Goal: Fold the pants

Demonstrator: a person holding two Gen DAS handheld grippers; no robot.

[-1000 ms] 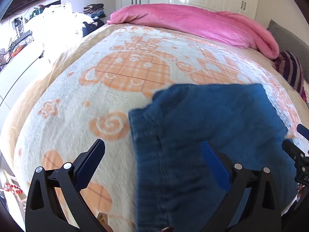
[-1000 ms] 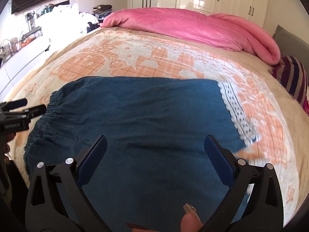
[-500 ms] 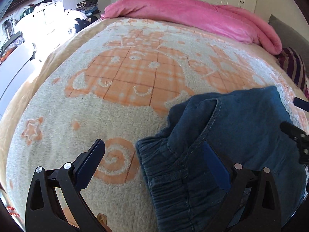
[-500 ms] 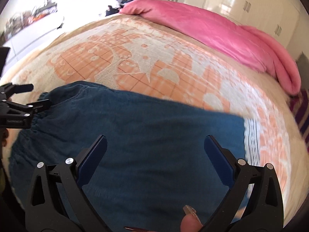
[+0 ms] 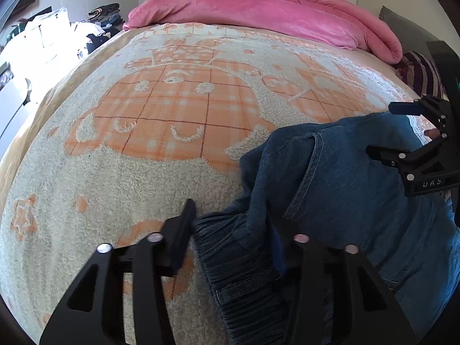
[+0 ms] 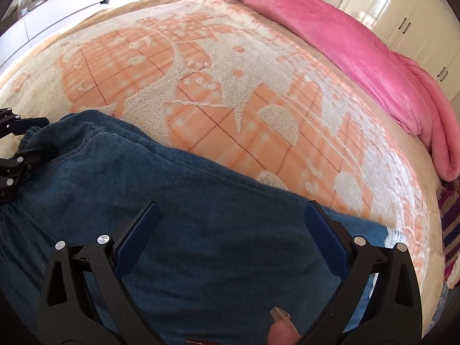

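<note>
Nearest the left wrist camera, the left gripper (image 5: 230,230) has its two black fingers drawn in around the gathered elastic waistband (image 5: 244,273) of the blue denim pants (image 5: 345,195), the ribbed band bunched up between them, so the jaws are pinching that waistband. Just beyond the waistband a stitched seam curves up over a raised hump of denim, and the rest of the pants spreads away to the right of it across the fleecy cream-and-orange blanket (image 5: 172,120) that covers the bed. Right of that hump, the right gripper (image 5: 414,132) shows side-on above the denim. From the right wrist camera, the right gripper (image 6: 230,230) hovers over the flat middle stretch of the pants (image 6: 201,230) with its blue-padded fingers spread wide and nothing between them; a thumb tip shows at the bottom edge between the finger bases. Left of that stretch the left gripper (image 6: 17,149) sits at the waistband end, where the cloth is lifted and creased, while right of it a strip of white lace trim (image 6: 394,238) lies at the hem. Beyond the pants the blanket's plaid motif runs up to a rolled pink duvet (image 6: 359,51) along the far side of the bed, and behind that stand white wardrobe doors (image 6: 402,8).
</note>
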